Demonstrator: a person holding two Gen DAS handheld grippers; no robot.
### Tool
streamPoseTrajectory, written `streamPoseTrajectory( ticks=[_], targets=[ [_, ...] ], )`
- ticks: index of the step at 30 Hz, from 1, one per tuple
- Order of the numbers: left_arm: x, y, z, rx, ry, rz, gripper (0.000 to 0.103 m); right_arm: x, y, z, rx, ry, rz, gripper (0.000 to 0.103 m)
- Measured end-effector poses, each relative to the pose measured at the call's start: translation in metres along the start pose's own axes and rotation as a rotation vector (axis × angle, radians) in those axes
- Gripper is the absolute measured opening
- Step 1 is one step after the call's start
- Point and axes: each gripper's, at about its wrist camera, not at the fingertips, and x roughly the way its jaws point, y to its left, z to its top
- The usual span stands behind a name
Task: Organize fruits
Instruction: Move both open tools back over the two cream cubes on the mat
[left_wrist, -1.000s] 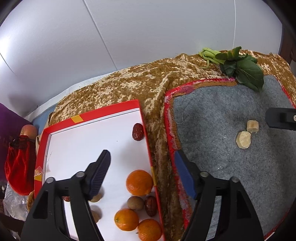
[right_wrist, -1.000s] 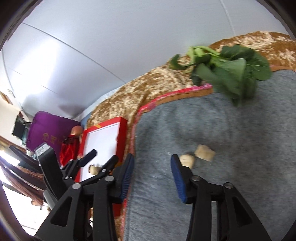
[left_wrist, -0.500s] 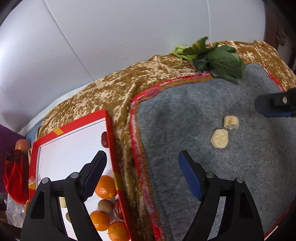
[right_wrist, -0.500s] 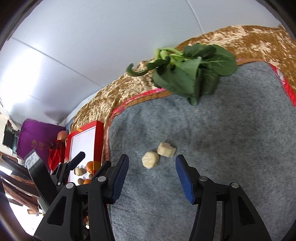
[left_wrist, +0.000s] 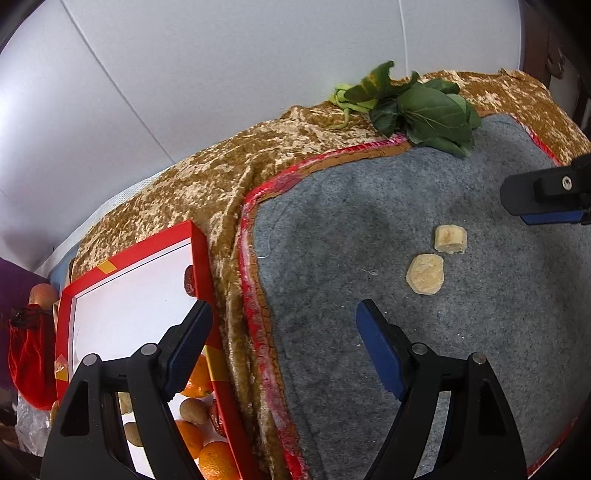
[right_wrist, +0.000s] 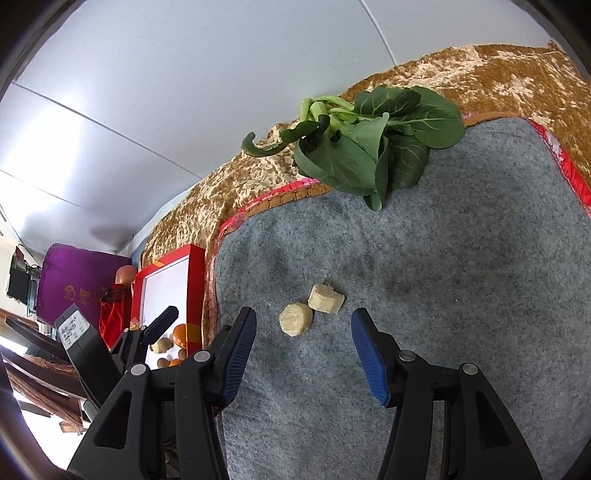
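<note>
Two pale yellow fruit pieces lie on the grey felt mat: a round slice and a cut chunk. My right gripper is open just short of them, and its fingers frame the slice without touching it. My left gripper is open and empty over the mat's red left border. Left of it lies the red-rimmed white tray with oranges, small brown fruits and a red date.
Leafy greens lie at the mat's far edge on the gold cloth. A red pouch and a purple box stand left of the tray. One right gripper finger shows at the left wrist view's right edge.
My left gripper has shifted right, from above the tray to the mat's edge. My right gripper's jaws have widened, and the two pieces now sit centred ahead of them.
</note>
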Motion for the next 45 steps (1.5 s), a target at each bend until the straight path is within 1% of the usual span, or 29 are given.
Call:
streamPoseTrajectory(
  ticks=[8, 12, 16, 21, 28, 29, 31, 33, 37, 43, 45],
  targets=[
    [0.0, -0.011, -0.003, 0.043, 0.005, -0.005, 0.08, 0.001, -0.002, 0.0, 0.011, 0.003, -0.011, 0.056],
    [-0.001, -0.01, -0.008, 0.064, 0.002, 0.014, 0.08, -0.001, -0.001, 0.001, 0.014, 0.0, -0.013, 0.056],
    [-0.003, -0.003, -0.012, 0.051, 0.0, 0.011, 0.08, -0.002, 0.0, 0.001, 0.022, 0.004, -0.016, 0.056],
    [-0.009, 0.002, -0.015, 0.045, -0.017, 0.002, 0.08, -0.009, 0.002, 0.0, 0.012, -0.012, -0.018, 0.056],
    [-0.01, -0.005, -0.015, 0.067, -0.019, -0.025, 0.08, -0.002, 0.003, -0.002, 0.011, 0.006, -0.016, 0.056],
    [-0.011, -0.006, -0.015, 0.073, -0.021, -0.025, 0.08, 0.0, 0.002, -0.002, 0.016, 0.019, -0.03, 0.057],
    [-0.012, -0.008, -0.016, 0.089, -0.024, -0.024, 0.08, 0.002, 0.005, -0.002, 0.009, 0.021, -0.017, 0.057],
    [-0.012, -0.009, -0.018, 0.101, -0.024, -0.021, 0.08, 0.003, 0.009, -0.001, -0.006, 0.029, -0.027, 0.057],
    [-0.011, -0.005, -0.019, 0.094, -0.017, -0.01, 0.08, 0.002, 0.013, -0.002, -0.012, 0.023, -0.02, 0.057],
    [-0.014, -0.004, -0.019, 0.085, -0.021, -0.023, 0.08, 0.004, 0.007, 0.001, 0.016, 0.025, -0.034, 0.057],
    [-0.016, -0.005, -0.018, 0.084, -0.024, -0.032, 0.08, 0.002, 0.002, 0.003, 0.029, 0.021, -0.026, 0.057]
  ],
)
